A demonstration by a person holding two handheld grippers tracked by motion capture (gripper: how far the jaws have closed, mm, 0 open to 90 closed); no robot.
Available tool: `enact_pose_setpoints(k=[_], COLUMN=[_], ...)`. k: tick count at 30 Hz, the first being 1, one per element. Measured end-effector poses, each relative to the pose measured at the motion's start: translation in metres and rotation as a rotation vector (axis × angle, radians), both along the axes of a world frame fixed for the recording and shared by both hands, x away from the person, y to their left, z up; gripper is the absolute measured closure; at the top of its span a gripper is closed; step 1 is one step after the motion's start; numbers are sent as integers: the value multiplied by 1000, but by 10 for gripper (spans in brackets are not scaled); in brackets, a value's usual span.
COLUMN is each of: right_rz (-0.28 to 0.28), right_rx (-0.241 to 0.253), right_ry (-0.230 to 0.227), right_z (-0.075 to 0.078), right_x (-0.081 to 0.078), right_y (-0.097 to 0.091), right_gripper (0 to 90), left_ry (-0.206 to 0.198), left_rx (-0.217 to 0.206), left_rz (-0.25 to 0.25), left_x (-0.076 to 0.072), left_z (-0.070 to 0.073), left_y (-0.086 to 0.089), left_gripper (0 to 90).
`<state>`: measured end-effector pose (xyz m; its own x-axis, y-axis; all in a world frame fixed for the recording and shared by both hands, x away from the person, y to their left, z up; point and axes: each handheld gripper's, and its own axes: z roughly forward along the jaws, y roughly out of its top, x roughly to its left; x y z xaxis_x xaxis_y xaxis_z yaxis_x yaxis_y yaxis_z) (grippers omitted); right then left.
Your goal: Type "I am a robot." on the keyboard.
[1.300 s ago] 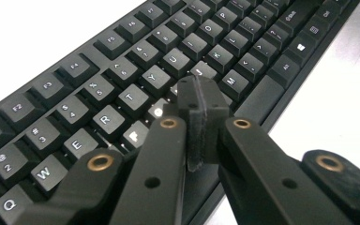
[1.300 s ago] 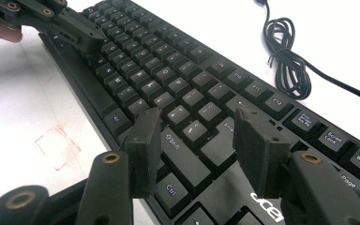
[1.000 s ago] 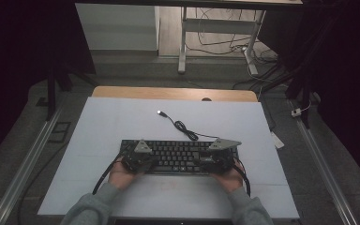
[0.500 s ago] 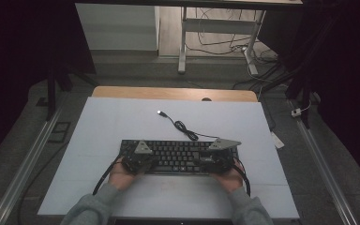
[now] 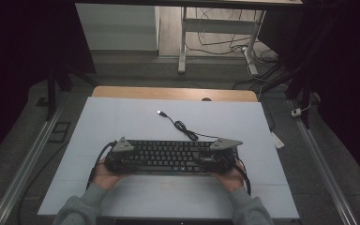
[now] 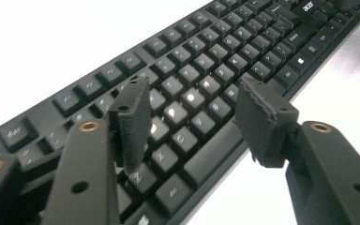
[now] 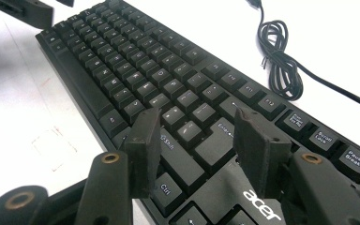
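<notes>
High view: the keyboard [image 5: 171, 156] lies near-centre on the desk [image 5: 122, 117]; left gripper view: left gripper [image 6: 192, 105] has just opened, nothing clamped; right gripper view: right gripper [image 7: 197, 131] apart above the keys, regrasping likely next.

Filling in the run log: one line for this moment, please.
left hand-held gripper: open, just opened, over keyboard left end | right hand-held gripper: open, over right end | cable: coiled behind

Overhead plus two close views, shared keyboard [image 5: 168, 157]
</notes>
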<state>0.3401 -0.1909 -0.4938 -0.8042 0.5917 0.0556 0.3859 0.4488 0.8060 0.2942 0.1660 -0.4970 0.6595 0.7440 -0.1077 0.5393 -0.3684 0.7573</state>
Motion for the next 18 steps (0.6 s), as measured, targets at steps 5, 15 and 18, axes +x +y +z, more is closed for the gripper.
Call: enact_pose_setpoints(k=[5,15,18], right_rz=[2,-5,-6], right_rx=[5,13,12], right_ry=[4,-1,-5], right_z=[1,1,2], right_x=[1,1,1], right_y=[-2,-4,-4], right_gripper=[520,520,520], left_ry=[4,19,22], left_rx=[-4,-10,-13], left_rz=[21,51,53], left_x=[-4,-10,-11], left_z=[-2,-4,-5], left_y=[11,31,35], left_gripper=[400,360,356])
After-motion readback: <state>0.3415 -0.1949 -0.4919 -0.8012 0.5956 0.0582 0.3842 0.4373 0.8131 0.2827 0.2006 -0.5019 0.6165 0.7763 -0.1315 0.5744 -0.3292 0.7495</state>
